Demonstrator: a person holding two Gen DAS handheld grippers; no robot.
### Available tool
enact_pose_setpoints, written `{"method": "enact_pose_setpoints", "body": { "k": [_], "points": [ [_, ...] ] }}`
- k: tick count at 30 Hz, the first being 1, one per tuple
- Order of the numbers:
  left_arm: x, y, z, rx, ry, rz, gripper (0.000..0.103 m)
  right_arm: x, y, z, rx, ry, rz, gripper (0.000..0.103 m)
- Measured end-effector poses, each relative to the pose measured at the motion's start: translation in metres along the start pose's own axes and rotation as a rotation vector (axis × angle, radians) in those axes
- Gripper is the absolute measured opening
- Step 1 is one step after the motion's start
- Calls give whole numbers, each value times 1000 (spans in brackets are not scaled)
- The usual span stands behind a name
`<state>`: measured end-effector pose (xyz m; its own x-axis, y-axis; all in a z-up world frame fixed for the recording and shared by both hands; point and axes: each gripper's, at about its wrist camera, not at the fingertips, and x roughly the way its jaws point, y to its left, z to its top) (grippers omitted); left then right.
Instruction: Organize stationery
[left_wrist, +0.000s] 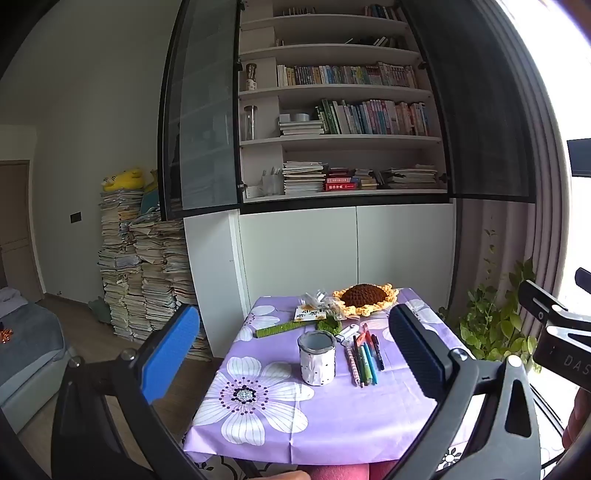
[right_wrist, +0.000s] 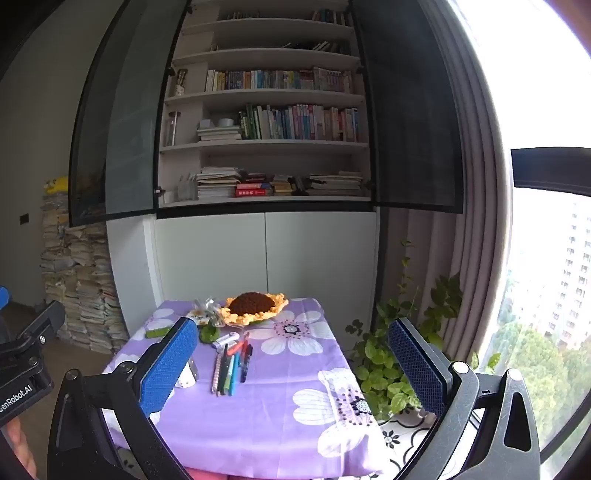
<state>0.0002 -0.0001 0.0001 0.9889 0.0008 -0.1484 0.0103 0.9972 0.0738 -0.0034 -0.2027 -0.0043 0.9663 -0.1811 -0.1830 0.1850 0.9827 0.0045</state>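
Two tools hang above the tabletop (left_wrist: 332, 424), the left tool (left_wrist: 295, 354) and the right tool (right_wrist: 291, 365) both spread wide and empty. The white pen cup (left_wrist: 317, 359) stands upright near the middle; the pens (left_wrist: 364, 360) lie in a bundle just beside it. I think it is best to take one pen only, near its middle, then drop it into the cup.

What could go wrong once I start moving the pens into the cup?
The pens lie bunched side by side, so open jaws may catch several or scatter them. The white cup looks light and stands right beside them; a bump could tip it. The loose tablecloth might drag under a finger.
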Motion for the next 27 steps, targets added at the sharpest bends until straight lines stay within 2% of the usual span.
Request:
{"method": "enact_pose_setpoints", "body": {
  "k": [27],
  "points": [
    [6, -1, -2, -4, 26, 1, 102, 5, 4, -1, 0, 17, 7, 103]
  ]
}}
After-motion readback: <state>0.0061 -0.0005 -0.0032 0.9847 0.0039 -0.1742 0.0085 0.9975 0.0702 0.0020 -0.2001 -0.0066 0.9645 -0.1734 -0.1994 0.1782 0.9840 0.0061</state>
